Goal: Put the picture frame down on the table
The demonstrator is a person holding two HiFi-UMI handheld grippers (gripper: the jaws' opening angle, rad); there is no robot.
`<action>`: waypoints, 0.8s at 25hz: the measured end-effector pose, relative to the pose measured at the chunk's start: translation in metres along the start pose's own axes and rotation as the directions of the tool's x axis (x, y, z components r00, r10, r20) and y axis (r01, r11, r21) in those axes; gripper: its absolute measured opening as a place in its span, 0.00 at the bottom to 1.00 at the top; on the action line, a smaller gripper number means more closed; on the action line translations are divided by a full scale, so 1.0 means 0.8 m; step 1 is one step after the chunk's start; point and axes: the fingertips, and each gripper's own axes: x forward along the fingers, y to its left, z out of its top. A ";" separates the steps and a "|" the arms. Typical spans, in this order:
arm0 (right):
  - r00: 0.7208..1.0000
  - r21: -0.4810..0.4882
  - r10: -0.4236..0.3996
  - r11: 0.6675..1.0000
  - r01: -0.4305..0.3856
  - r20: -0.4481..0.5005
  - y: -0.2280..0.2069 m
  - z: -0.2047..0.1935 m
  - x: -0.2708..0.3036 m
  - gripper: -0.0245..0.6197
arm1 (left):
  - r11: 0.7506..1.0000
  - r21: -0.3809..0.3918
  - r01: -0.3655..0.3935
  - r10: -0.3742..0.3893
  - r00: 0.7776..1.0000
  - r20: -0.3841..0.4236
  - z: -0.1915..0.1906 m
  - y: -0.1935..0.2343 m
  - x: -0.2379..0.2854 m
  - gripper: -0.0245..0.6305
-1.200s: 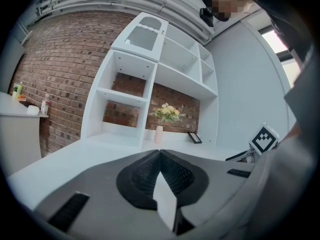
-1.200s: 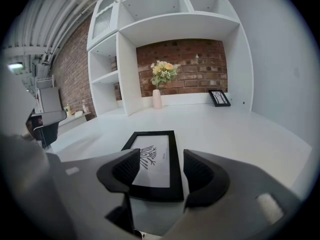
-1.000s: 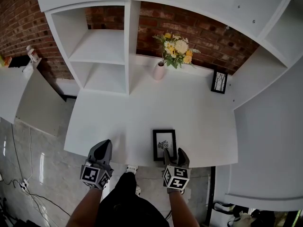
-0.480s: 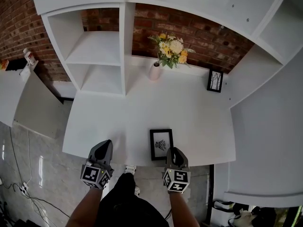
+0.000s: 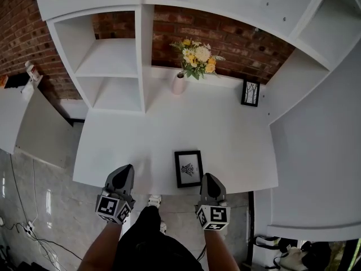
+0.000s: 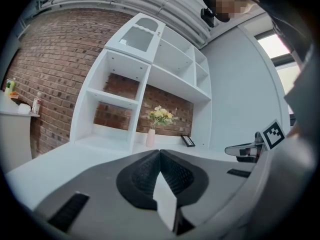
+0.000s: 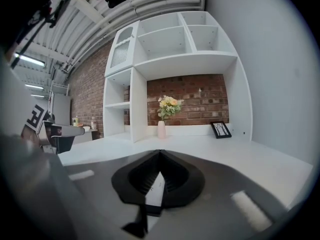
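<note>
Seen from above, a white desk (image 5: 141, 134) fills the middle of the frame, with grey floor (image 5: 34, 196) at the lower left. At the upper left, a white shelf unit (image 5: 113, 55) stands on the desk against a brick wall (image 5: 237, 38).

Lower left of centre, your left gripper (image 5: 124, 171) hangs at the desk's front edge. In the left gripper view its jaws are pressed together with nothing between them.

At top centre, a pale vase (image 5: 179, 83) of yellow and white flowers (image 5: 196, 54) stands at the back of the desk. Below it, at lower centre, the picture frame (image 5: 188, 168) lies flat on the desk near the front edge. It has a black border and a dark drawing on white.

Just right of it in the picture, your right gripper (image 5: 208, 178) is over the desk's front edge. Its jaws have just been closing and now meet, with nothing between them. At the upper right, a second frame (image 5: 250, 92) stands upright at the back of the desk.
</note>
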 end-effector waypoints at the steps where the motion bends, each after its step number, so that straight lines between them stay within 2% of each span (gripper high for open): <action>1: 1.000 -0.001 0.001 1.000 -0.001 0.005 -0.001 0.003 -0.003 0.04 | 1.000 0.003 0.004 -0.004 1.000 0.005 0.003 -0.003 0.000 0.03; 20: 0.996 -0.001 0.014 1.000 -0.014 0.084 0.015 0.057 -0.079 0.04 | 0.998 0.030 0.054 -0.056 0.996 0.063 0.038 -0.039 -0.050 0.03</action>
